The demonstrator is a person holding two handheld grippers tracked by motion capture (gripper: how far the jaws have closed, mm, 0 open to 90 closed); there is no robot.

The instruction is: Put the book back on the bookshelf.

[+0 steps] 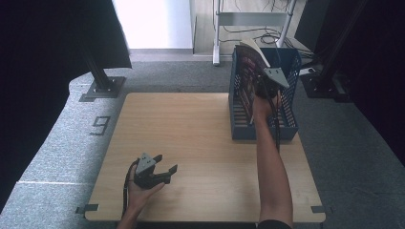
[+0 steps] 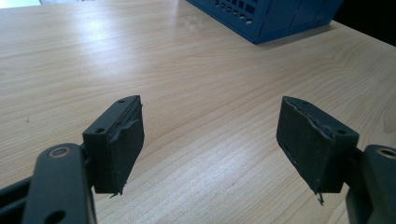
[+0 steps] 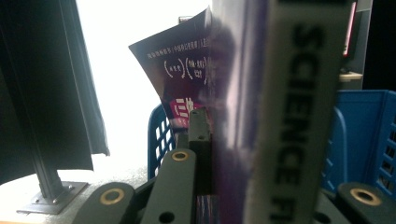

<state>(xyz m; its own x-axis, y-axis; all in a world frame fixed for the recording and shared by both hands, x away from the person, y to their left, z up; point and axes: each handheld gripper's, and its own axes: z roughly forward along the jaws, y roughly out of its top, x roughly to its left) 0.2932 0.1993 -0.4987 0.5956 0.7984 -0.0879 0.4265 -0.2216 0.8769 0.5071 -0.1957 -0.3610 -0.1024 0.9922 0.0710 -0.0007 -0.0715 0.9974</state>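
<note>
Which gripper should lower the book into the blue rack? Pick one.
Right. The right gripper already clamps the book over the blue rack; the left gripper rests open on the table's near edge.

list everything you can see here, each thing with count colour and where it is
table: 1, light wood, centre of the high view
file rack: 1, blue with perforated walls, standing at the table's far right
books: at least 2, dark purple covers, upright in the file rack; one spine reads SCIENCE in the right gripper view
metal post on a base plate: 1, dark, on the grey floor past the table's far left corner
floor marking "9": 1, dark, on the floor left of the table
cables: several, dark, on the floor behind the rack
left gripper: 1, black, low over the table's near left, jaws open with nothing between
right gripper: 1, black, at the rack, jaws shut on a book
</note>
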